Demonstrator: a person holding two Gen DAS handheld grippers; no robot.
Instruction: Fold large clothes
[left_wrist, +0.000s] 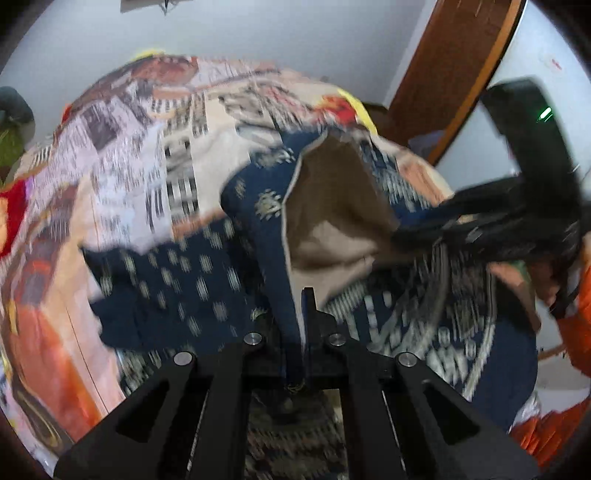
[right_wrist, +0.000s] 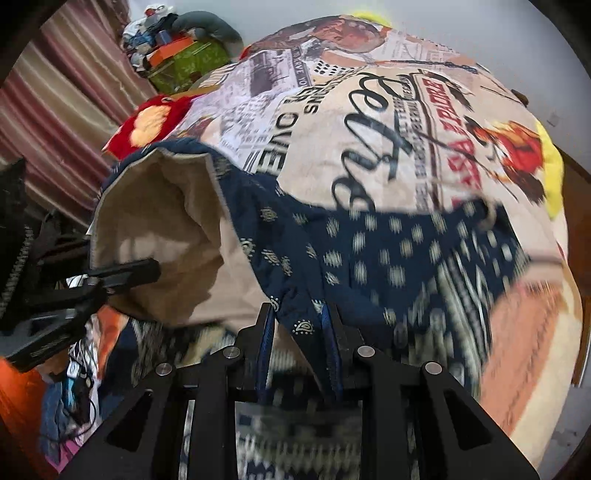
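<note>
on the printed bedspread (right_wrist: 369, 122), navy garment (right_wrist: 369, 251): soft, light, limp. left gripper (left_wrist: 299, 332) clamped on its hem, right gripper (right_wrist: 301, 325) apparently pinching fabric at 6 o'clock; grip edges.

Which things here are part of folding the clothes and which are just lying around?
Part of the job:
- dark blue printed garment with tan lining
- left gripper, shut on it
- right gripper, shut on it

Just lying about:
- printed bedspread
- red cushion
- green bag
- wooden door
</note>
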